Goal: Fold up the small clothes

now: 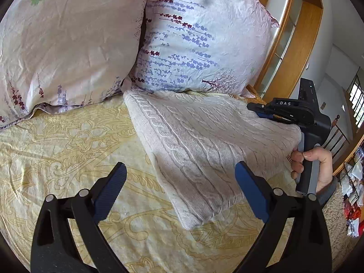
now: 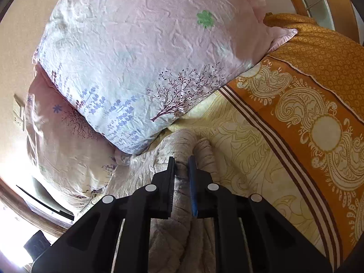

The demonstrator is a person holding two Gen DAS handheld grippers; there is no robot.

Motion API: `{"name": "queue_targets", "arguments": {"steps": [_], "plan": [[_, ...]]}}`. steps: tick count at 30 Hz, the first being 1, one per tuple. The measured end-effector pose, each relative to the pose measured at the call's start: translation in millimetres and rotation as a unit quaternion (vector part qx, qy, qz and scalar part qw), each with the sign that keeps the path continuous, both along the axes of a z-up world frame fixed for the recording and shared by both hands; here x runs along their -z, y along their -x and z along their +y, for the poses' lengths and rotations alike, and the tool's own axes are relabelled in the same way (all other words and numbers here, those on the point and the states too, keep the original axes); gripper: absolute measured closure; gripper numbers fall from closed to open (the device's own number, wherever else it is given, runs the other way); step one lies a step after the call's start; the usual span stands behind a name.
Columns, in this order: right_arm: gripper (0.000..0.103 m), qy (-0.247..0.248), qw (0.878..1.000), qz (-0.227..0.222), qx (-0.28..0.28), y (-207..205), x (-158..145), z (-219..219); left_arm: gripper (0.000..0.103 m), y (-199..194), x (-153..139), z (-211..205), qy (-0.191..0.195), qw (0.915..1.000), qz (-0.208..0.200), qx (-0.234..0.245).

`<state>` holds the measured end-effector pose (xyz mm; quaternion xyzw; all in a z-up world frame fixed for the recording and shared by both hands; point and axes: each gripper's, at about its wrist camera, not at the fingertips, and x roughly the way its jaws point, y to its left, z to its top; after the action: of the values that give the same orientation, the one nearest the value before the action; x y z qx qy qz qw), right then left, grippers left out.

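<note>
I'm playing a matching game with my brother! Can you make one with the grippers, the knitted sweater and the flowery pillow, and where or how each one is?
Things:
1. left gripper
2. right gripper
3. knitted sweater
4. flowery pillow

States:
A. leaning up behind the sweater
B. pinching a bunched edge of the sweater
C. wide open, holding nothing
D. lying on the yellow bedsheet

Pairs: 1-C, 2-B, 3-D, 4-A
</note>
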<state>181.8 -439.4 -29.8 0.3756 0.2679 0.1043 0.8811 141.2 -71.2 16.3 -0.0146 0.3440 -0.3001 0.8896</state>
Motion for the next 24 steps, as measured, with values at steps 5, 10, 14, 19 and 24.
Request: {"name": "queue_targets", "arguments": {"steps": [5,10,14,19,24], "plan": [[0.076,0.008,1.000,0.008,-0.029,-10,4,15,0.007,-1,3,-2,-0.001,1.0000,0.007,0.003],[0.094,0.042,0.997,-0.057,0.002,8,-20,24,0.007,3,1,-3,-0.002,1.0000,-0.001,0.010],[0.094,0.033,0.997,-0.057,0.040,12,-20,11,0.007,4,0,-4,-0.003,0.9999,-0.003,0.015],[0.093,0.045,0.998,0.034,0.034,-12,5,11,0.002,6,-2,-11,-0.033,0.9991,-0.017,0.020],[0.064,-0.019,0.996,0.046,0.071,6,6,-11,0.002,19,-5,-21,-0.100,0.9915,-0.080,0.024]]}}
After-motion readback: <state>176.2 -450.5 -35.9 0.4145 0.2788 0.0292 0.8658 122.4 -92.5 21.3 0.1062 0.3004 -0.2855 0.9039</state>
